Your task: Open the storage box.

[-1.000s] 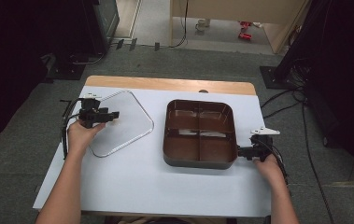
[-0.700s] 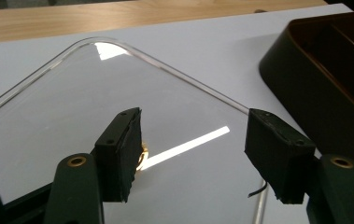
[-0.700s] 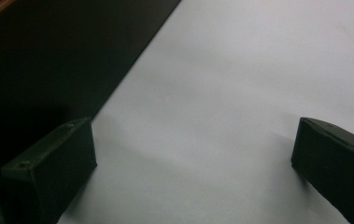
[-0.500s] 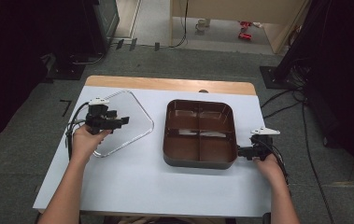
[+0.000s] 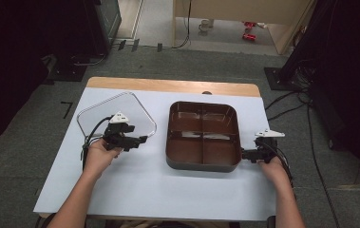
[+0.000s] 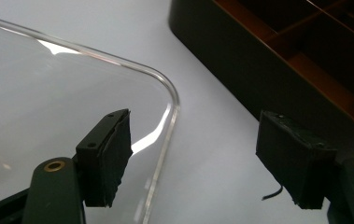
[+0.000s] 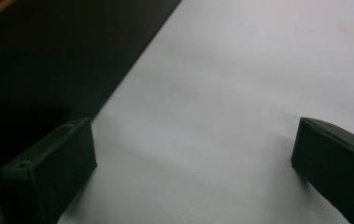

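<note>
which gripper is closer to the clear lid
Left. The left gripper hangs over the clear lid's near right corner, jaws open; the right gripper sits beyond the brown tray, at its right corner.

My left gripper (image 6: 193,163) has just been opening its jaws, which stand wide apart with nothing pressed between them. The rounded corner of the clear plastic lid (image 6: 48,93) lies flat on the white table (image 6: 202,140), its edge running between my jaws. The dark brown compartment tray (image 6: 305,56) sits just beyond that lid corner.
</note>
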